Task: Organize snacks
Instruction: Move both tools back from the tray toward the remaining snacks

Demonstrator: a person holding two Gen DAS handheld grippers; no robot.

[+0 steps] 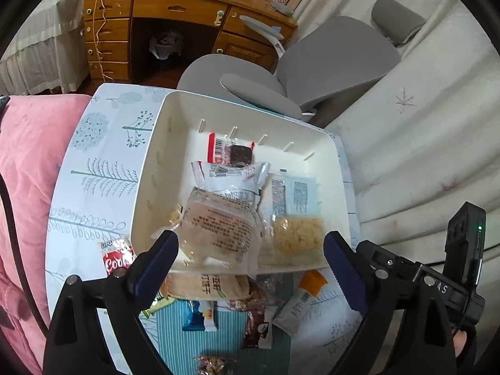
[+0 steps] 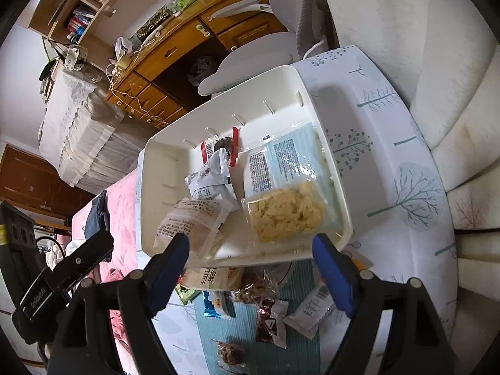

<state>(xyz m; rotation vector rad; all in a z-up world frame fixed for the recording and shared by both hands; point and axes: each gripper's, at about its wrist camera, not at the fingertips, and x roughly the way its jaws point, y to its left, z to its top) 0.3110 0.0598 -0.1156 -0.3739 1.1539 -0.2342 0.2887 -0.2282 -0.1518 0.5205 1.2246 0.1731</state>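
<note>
Left tool (image 1: pixel 250 250) spread wide, nothing between its blue pads; right tool (image 2: pixel 250 251) likewise spread and holding nothing. Straight ahead of both, a white bin (image 1: pixel 147 168) on the tree-printed table (image 1: pixel 93 162), already carrying several snacks. Inside, nearest the left tool, a clear round-cake packet (image 1: pixel 218 231) with small dark print, too fine to read; beyond it a grey-white wrapper (image 1: pixel 229 178), and farthest off a red-edged bar with a barcode (image 1: pixel 218 151). To the right of those, a clear bag of yellow puffs (image 1: pixel 297 237) topped by a pale blue label.

Seen only from the left wrist: a red-and-white packet (image 1: pixel 117 257) lettered "Coo…", partly cut off, just left of the tool outside the bin, plus a pink quilt (image 1: pixel 28 172) further left. Seen only from the right wrist: a bookshelf (image 2: pixel 84 9) far ahead to the left.

Under and behind both tools, loose snacks on a teal striped mat (image 2: pixel 290 353): a beige packet (image 2: pixel 215 278), a blue wrapper (image 1: pixel 193 317), a dark red packet (image 2: pixel 270 320), a white sachet (image 2: pixel 309 311). Beyond the bin, a grey chair (image 1: pixel 337 59) and a wooden desk (image 1: pixel 175 9).
</note>
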